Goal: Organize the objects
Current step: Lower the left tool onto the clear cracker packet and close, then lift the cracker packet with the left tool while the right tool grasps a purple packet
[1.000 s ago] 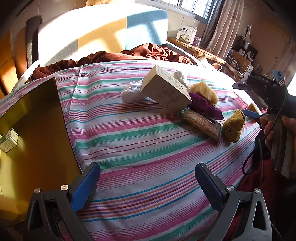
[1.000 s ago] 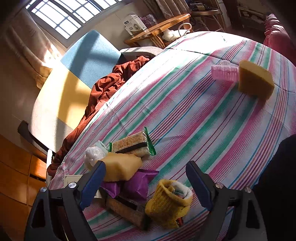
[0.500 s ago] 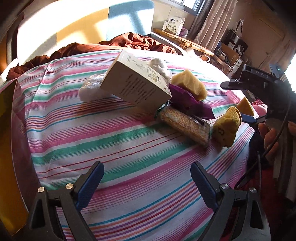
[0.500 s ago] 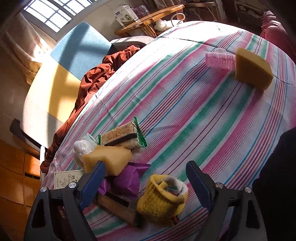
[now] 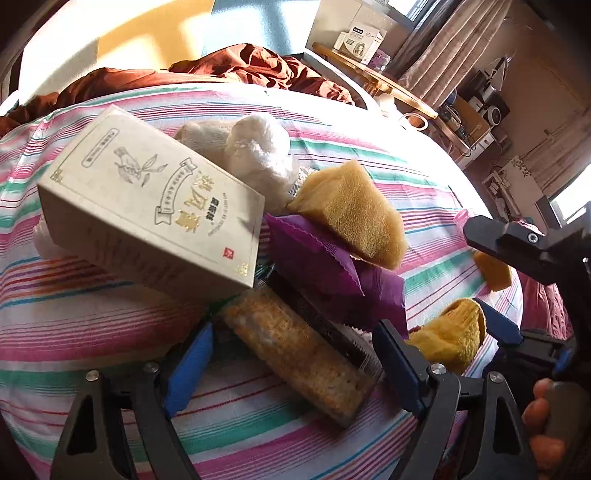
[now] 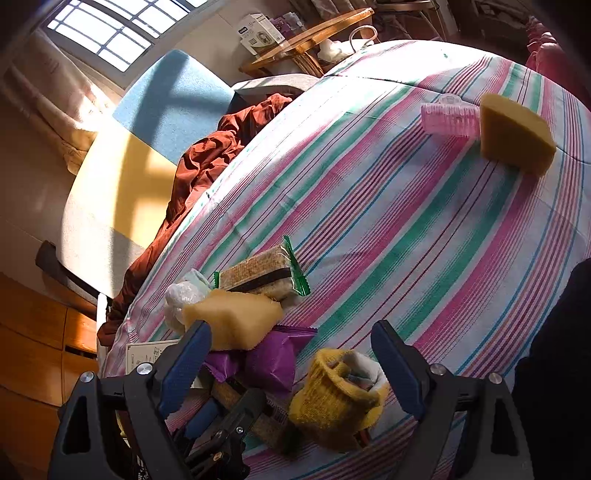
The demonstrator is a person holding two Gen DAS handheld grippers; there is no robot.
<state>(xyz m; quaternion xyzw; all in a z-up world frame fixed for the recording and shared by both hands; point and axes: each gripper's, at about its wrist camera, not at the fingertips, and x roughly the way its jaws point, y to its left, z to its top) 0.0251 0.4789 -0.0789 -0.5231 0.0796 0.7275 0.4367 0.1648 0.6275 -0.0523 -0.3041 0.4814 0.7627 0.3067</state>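
A pile lies on the striped bedsheet (image 5: 369, 166): a beige box (image 5: 147, 206), a white plastic bag (image 5: 258, 147), a tan sponge (image 5: 351, 214), a purple wrapper (image 5: 325, 266) and a clear-wrapped cracker bar (image 5: 295, 347). My left gripper (image 5: 291, 365) is open with its fingers either side of the cracker bar. A rolled yellow sock (image 6: 336, 398) lies between the open fingers of my right gripper (image 6: 291, 365). The sock also shows in the left wrist view (image 5: 450, 332).
A second cracker pack (image 6: 258, 273) with green ends lies behind the pile. A pink comb-like clip (image 6: 447, 120) and another tan sponge (image 6: 513, 133) lie farther off. A rust-red blanket (image 6: 207, 162) is bunched by the headboard. A wooden side table (image 6: 310, 33) stands beyond the bed.
My left gripper has moved forward across the bed to the pile, now straddling the cracker bar. My right gripper has edged closer to the yellow sock. Both stay open.
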